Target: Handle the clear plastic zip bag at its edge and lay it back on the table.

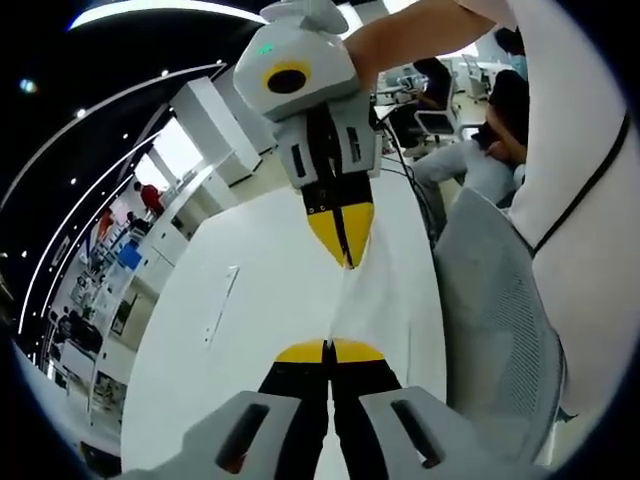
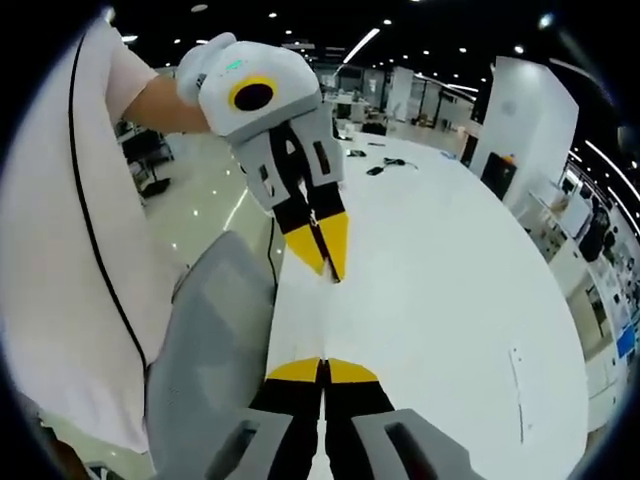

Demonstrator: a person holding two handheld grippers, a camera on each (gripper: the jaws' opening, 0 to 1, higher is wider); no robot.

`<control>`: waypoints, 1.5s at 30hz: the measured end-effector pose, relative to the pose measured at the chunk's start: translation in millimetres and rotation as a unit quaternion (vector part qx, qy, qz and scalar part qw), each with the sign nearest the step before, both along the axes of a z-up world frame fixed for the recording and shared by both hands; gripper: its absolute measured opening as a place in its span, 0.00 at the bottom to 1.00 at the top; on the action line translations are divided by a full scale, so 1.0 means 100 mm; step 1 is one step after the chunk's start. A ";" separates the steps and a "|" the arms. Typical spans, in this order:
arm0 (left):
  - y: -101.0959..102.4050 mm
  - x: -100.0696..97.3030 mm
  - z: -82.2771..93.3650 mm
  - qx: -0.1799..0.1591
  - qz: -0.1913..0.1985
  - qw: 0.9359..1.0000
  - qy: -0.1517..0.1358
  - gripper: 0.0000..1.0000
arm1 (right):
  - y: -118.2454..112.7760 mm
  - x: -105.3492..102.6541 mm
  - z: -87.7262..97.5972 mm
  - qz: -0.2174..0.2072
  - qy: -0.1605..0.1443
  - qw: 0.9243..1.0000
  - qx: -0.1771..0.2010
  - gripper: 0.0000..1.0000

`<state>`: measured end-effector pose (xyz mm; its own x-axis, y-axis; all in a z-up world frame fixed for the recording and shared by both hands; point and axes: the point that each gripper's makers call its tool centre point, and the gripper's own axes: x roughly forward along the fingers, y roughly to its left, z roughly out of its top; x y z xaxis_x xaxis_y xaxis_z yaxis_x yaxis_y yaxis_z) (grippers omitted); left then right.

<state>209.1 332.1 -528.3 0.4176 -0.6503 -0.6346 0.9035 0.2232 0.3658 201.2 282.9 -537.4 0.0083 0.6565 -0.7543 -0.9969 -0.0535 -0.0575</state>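
The clear plastic zip bag hangs taut as a thin see-through sheet above the white table. My left gripper rises from the bottom of the left gripper view, its yellow tips shut on the bag's near edge. My right gripper comes down from above with its yellow tips shut on the opposite edge. In the right gripper view my right gripper is shut at the bottom, and the left gripper points at it from above. The bag between them is barely visible there.
A grey mesh chair stands against the table's edge beside a person in a white shirt. Cables lie at the table's far end. People sit at desks in the background.
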 end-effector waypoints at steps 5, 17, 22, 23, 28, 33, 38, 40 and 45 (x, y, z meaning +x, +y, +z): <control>0.02 0.01 -0.03 0.000 0.008 1.000 0.008 0.00 | 0.00 0.02 0.01 0.002 -0.013 1.000 -0.007 0.00; -0.02 0.03 0.01 -0.010 0.010 1.000 -0.002 0.02 | -0.05 0.08 -0.03 -0.009 -0.036 0.999 -0.028 0.00; -0.14 0.01 0.06 -0.014 0.001 1.000 -0.006 0.12 | -0.04 0.08 -0.04 -0.012 -0.037 0.999 -0.031 0.00; -0.19 -0.02 0.07 -0.012 -0.006 1.000 -0.007 0.11 | -0.04 0.08 -0.03 -0.013 -0.038 0.999 -0.031 0.00; -0.36 -0.11 0.10 -0.016 -0.030 0.999 -0.011 0.08 | -0.04 0.09 -0.04 -0.020 -0.040 0.998 -0.035 0.00; -0.45 -0.16 0.09 -0.012 -0.045 0.999 -0.012 0.06 | -0.04 0.09 -0.05 -0.025 -0.039 0.998 -0.039 0.00; -0.48 -0.20 0.05 -0.001 -0.054 0.999 -0.003 0.01 | -0.02 0.08 -0.05 -0.028 -0.038 0.998 -0.040 0.00; -0.47 -0.19 0.01 0.008 -0.053 0.999 0.001 0.02 | -0.02 0.07 -0.06 -0.026 -0.039 0.998 -0.042 0.00; -0.49 -0.17 0.01 0.012 -0.054 0.998 -0.002 0.03 | 0.00 0.04 -0.05 -0.023 -0.040 0.998 -0.040 0.00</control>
